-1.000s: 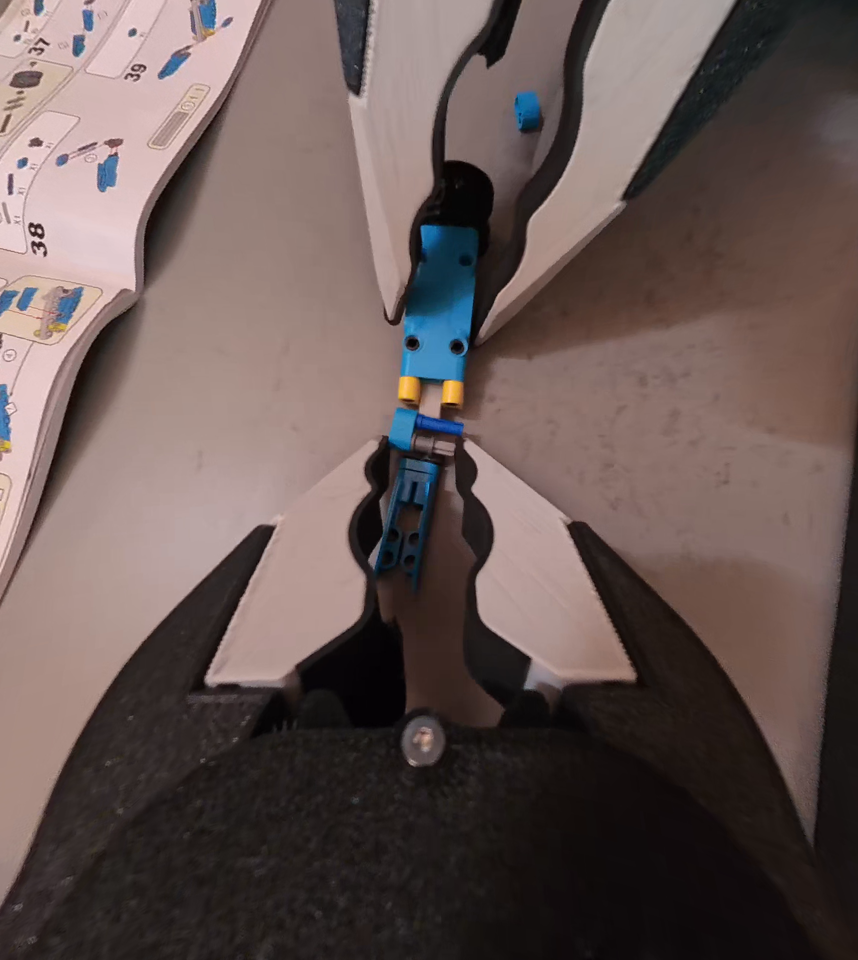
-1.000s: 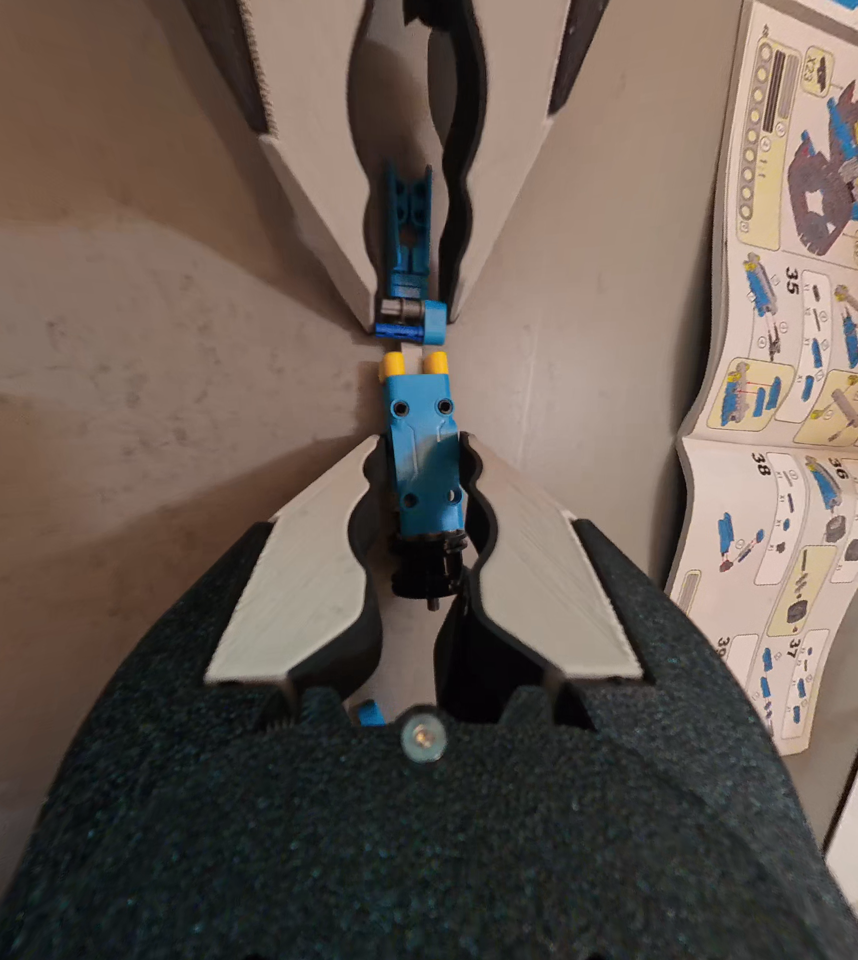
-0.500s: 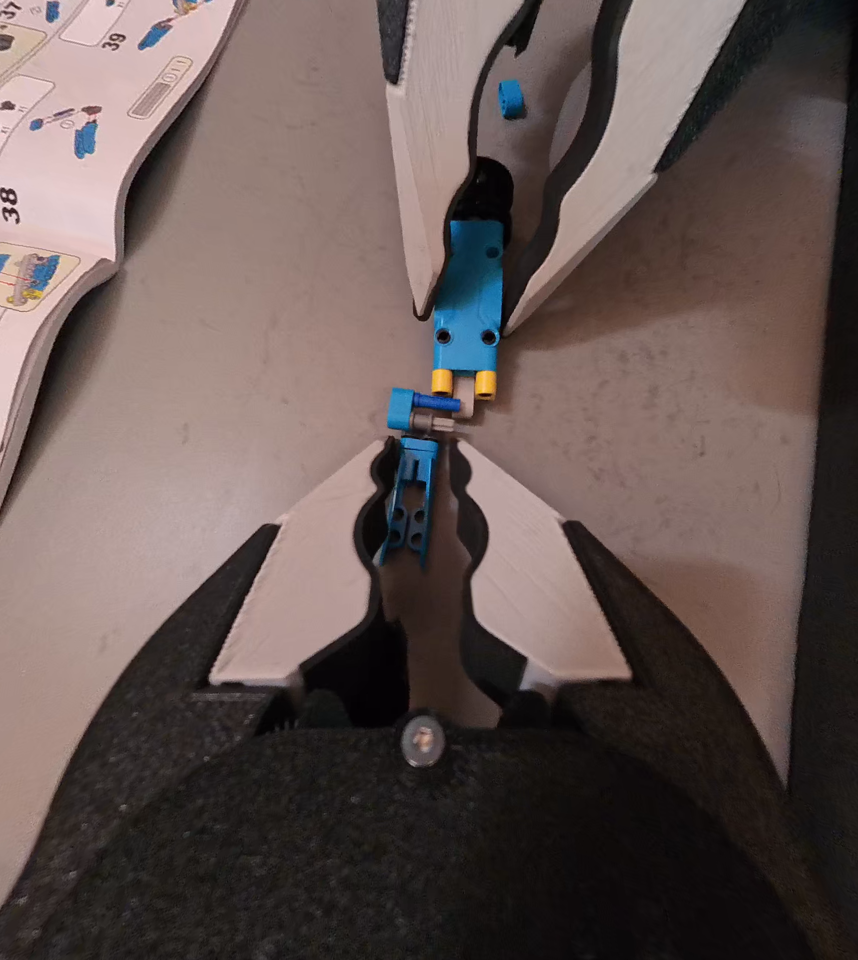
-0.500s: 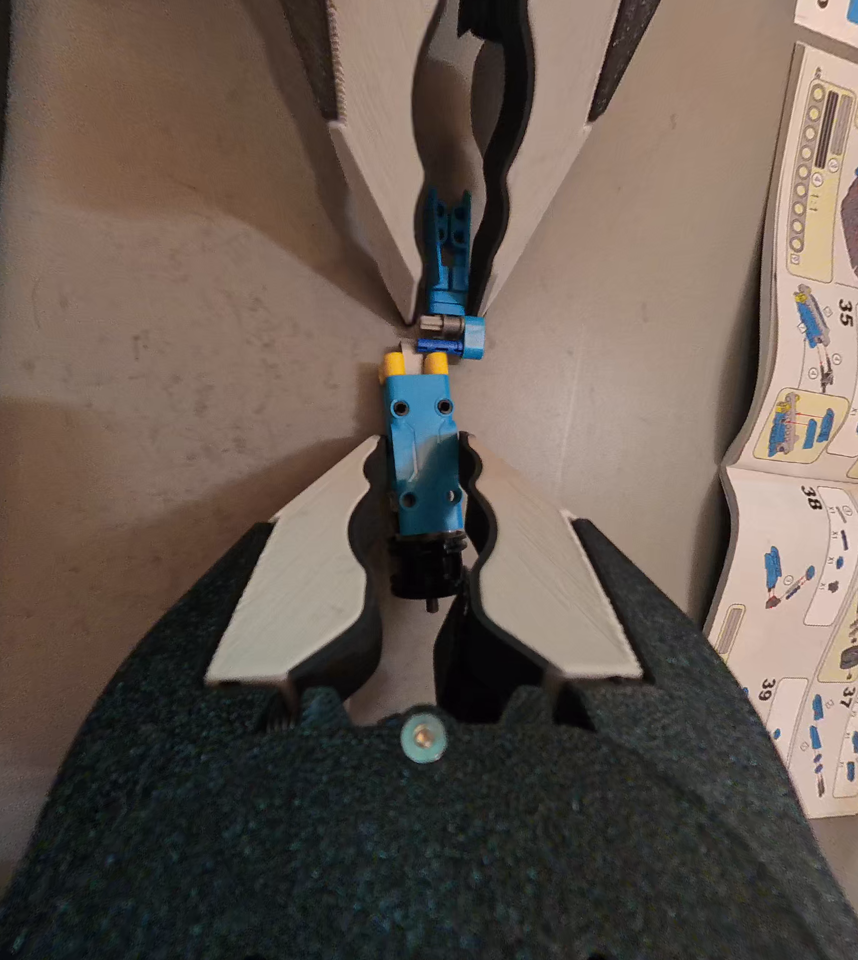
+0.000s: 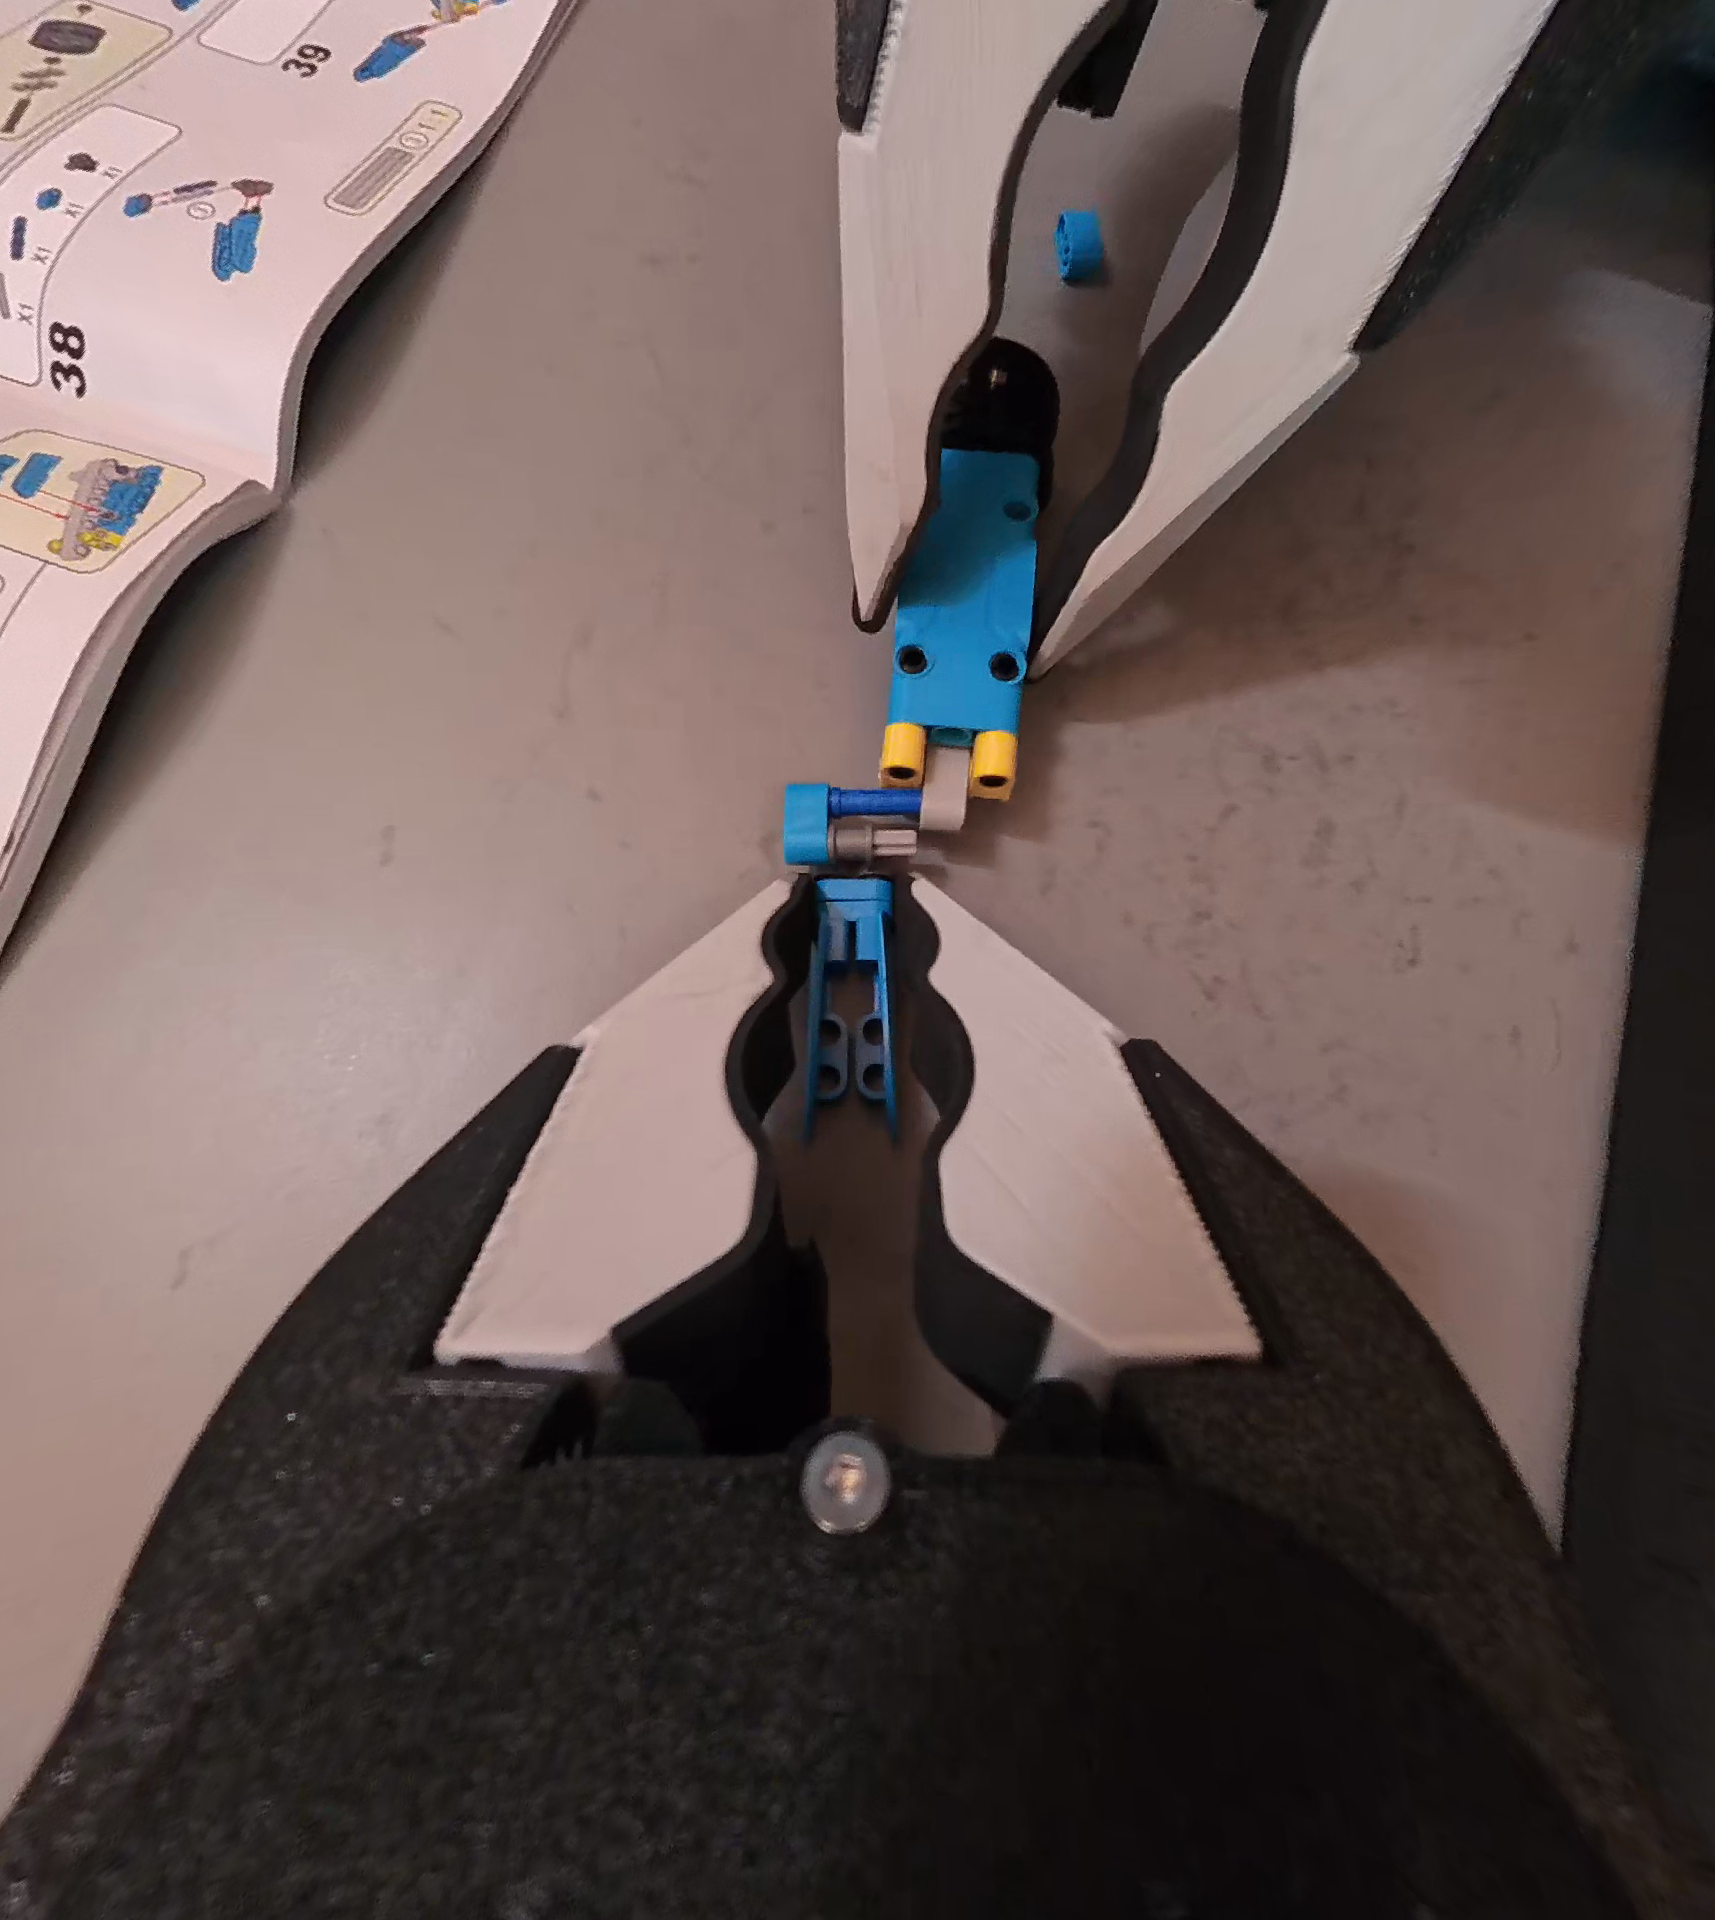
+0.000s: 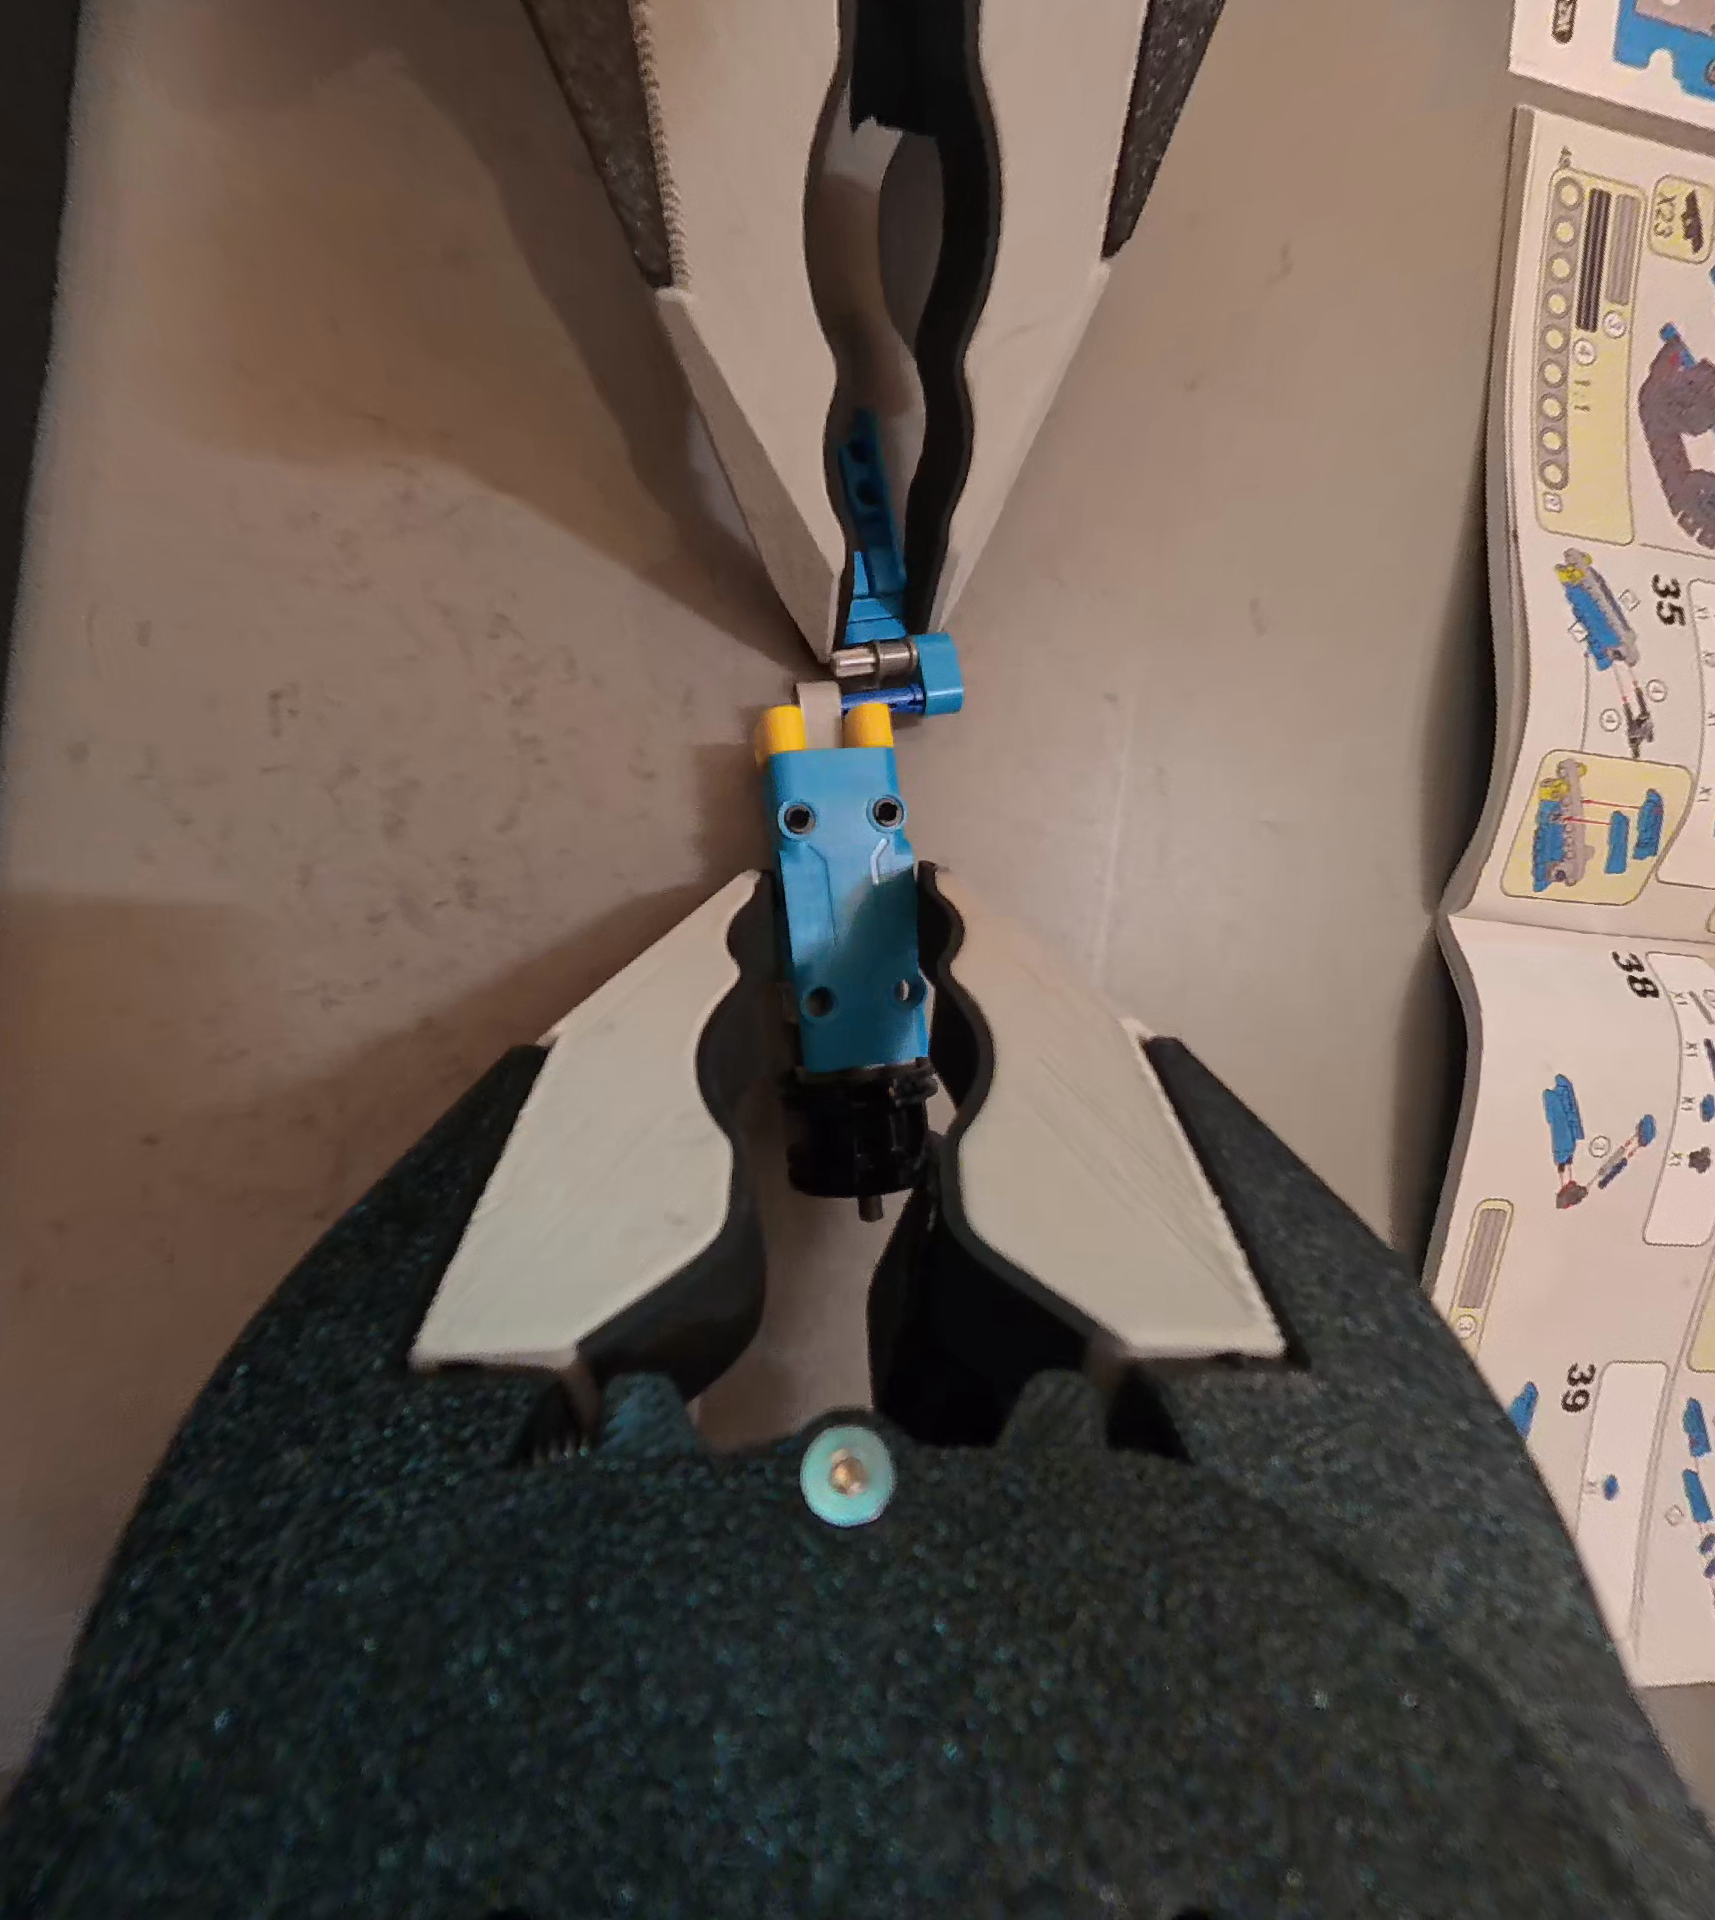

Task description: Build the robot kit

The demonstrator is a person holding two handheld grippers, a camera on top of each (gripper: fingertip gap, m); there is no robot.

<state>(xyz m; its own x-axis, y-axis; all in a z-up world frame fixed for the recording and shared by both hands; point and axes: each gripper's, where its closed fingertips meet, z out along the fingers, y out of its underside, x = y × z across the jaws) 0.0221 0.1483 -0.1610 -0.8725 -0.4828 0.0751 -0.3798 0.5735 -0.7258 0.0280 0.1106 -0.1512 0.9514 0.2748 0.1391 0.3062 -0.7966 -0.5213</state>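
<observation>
Left gripper (image 5: pixel 851 883): fingers pinched on slim blue Technic connector (image 5: pixel 848 997). Right gripper (image 6: pixel 848 883), at 12 o'clock: fingers clamping azure yellow-pinned block (image 6: pixel 848 914). Ends just beside; contact unclear. Instruction booklet (image 5: pixel 105 312) at 10 o'clock on desk (image 5: pixel 520 623).

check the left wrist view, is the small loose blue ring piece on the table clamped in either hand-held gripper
No, the small blue ring lies loose on the table, in the gap behind the right hand-held gripper tips.

Ahead of the left fingers (image 5: pixel 687 1091): barely any gap, blocked by the opposing fingers (image 5: pixel 894 416) and the blue assembly (image 5: pixel 967 613) clamped there. Left of the fingers: open booklet (image 5: pixel 74 343) lying on the grey surface (image 5: pixel 520 623), bare strip between. Right: open surface, then a dark edge.
</observation>
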